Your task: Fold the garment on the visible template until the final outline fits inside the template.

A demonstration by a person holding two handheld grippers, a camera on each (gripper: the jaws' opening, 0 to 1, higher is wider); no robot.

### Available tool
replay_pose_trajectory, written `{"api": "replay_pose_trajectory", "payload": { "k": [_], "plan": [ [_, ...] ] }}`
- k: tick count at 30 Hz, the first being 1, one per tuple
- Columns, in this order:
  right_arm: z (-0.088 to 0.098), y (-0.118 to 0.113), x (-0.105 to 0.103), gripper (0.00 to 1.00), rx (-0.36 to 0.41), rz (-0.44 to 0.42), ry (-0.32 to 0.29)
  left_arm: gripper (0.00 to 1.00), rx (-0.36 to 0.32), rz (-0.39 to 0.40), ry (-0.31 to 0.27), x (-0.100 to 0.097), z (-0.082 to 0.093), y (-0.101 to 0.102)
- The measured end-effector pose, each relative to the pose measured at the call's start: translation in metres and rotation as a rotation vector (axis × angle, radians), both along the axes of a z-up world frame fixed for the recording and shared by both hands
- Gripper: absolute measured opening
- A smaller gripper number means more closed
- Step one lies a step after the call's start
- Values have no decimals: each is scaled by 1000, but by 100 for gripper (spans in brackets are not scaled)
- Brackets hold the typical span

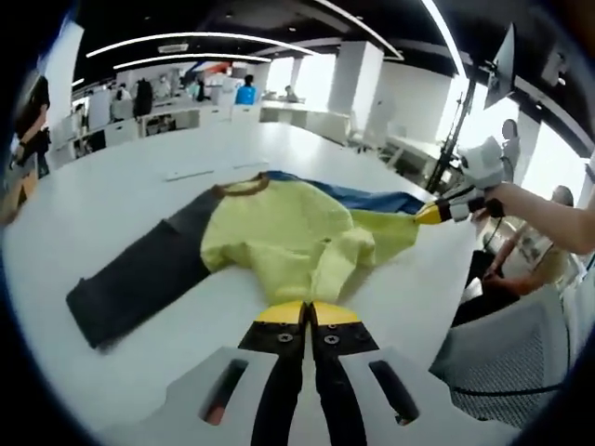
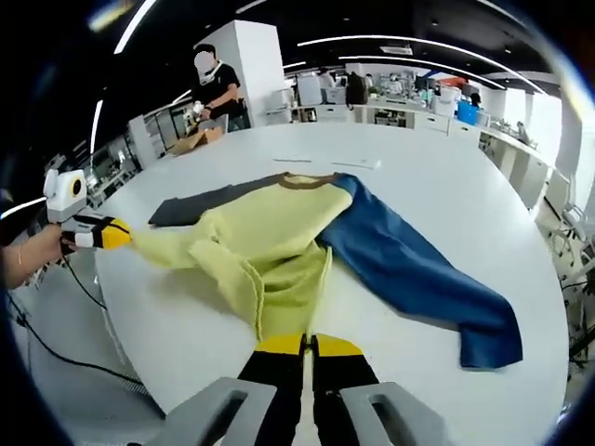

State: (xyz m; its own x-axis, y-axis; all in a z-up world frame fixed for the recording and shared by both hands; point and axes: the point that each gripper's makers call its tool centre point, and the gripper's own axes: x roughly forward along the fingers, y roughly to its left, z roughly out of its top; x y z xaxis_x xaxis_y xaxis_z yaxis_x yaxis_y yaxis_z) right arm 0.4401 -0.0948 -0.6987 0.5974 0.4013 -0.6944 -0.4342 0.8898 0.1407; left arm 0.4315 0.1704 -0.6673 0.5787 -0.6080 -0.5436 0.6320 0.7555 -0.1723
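Observation:
A long-sleeved top lies on the white table point(image 1: 112, 195) point(image 2: 428, 167), its brown collar point(image 1: 244, 186) point(image 2: 307, 179) pointing away from me. The yellow body point(image 1: 279, 232) point(image 2: 251, 237) is bunched and lifted at the near hem. The dark grey sleeve point(image 1: 139, 279) point(image 2: 195, 209) and the blue sleeve point(image 1: 372, 198) point(image 2: 409, 269) lie spread flat. My left gripper point(image 1: 307, 314) point(image 2: 113, 234) is shut on one hem corner. My right gripper point(image 2: 307, 346) point(image 1: 435, 213) is shut on the other hem corner, pulling it sideways.
Thin pale marks point(image 1: 200, 172) point(image 2: 325, 163) lie on the table beyond the collar. A mesh chair point(image 1: 502, 353) and a seated person point(image 1: 535, 246) are off the table's edge. Another person point(image 2: 218, 79) stands by desks at the far end.

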Motion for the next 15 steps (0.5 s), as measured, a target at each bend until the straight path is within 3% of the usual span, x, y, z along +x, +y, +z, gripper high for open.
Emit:
{"api": "replay_pose_trajectory", "payload": {
  "k": [5,15],
  "plan": [
    [-2,1,-10,0,4,-8,15,0,7,-7,13,-14,-2,2],
    [-11,-1,-31,0,10,-31,55,0,90,-41,32,-43,-12,10]
  ]
}}
